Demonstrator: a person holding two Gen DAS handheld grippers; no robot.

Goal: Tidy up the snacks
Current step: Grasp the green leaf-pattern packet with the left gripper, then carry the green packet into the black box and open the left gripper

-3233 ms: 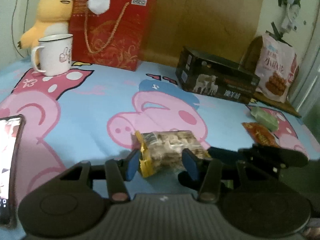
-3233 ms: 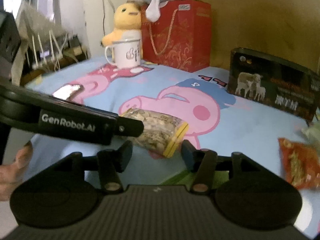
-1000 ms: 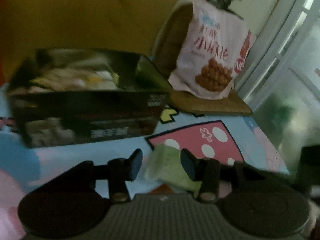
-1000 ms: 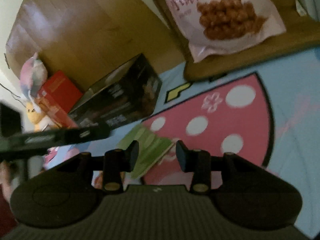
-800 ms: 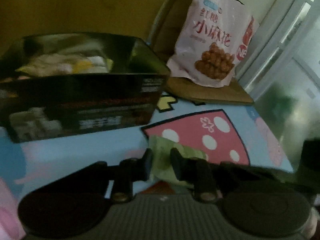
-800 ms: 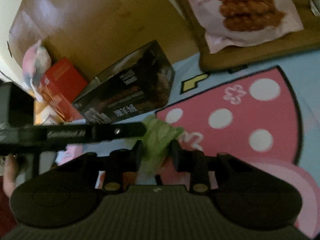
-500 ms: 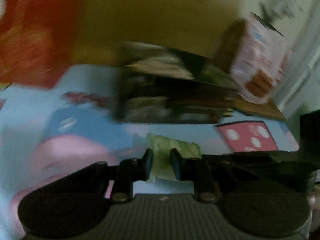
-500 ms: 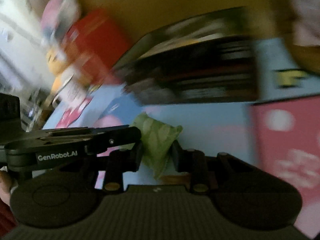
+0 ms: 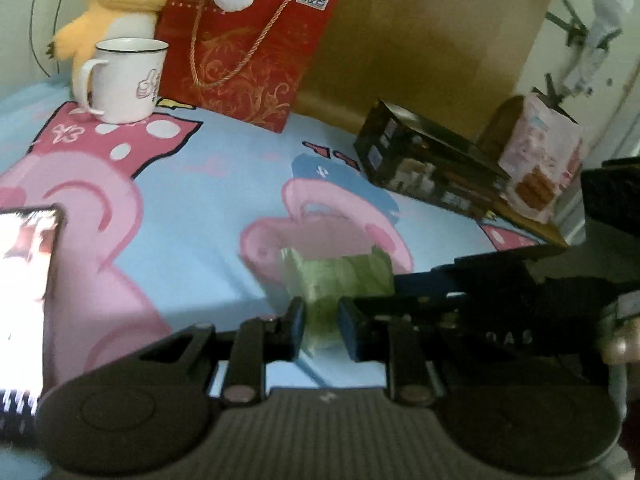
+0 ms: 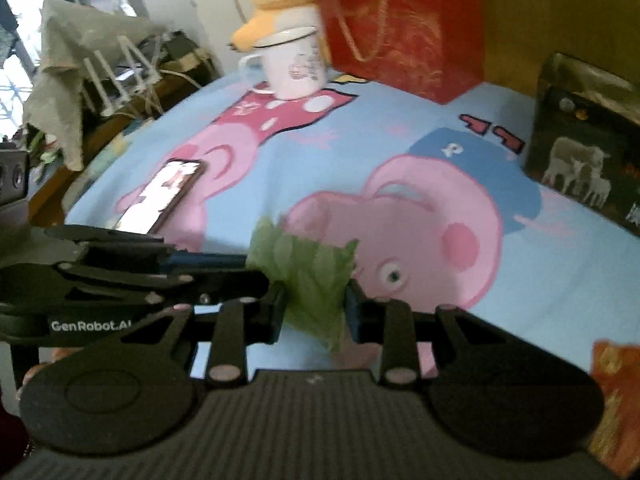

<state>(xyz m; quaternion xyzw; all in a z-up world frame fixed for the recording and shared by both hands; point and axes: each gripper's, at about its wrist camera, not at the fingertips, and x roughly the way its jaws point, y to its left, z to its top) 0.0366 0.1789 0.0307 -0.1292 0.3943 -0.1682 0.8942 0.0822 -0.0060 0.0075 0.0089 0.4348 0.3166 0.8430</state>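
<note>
A green snack packet (image 9: 332, 280) is held above the cartoon-pig sheet by both grippers at once. My left gripper (image 9: 322, 322) is shut on its near end; the right gripper's arm reaches in from the right. In the right wrist view my right gripper (image 10: 316, 310) is shut on the same green packet (image 10: 308, 276), with the left gripper's arm coming in from the left. The open black box (image 9: 428, 176) with snacks stands at the back right; it also shows in the right wrist view (image 10: 588, 152). A red snack packet (image 10: 612, 392) lies at the lower right.
A white mug (image 9: 124, 76), a yellow plush toy (image 9: 120, 4) and a red gift bag (image 9: 244, 40) stand at the back left. A lit phone (image 10: 164, 192) lies on the sheet at the left. A pink snack bag (image 9: 540, 160) leans at the far right.
Both grippers closed on the green packet near the black box, lifted it, and carried it left to above the middle of the sheet. The nut packet seen earlier is out of view.
</note>
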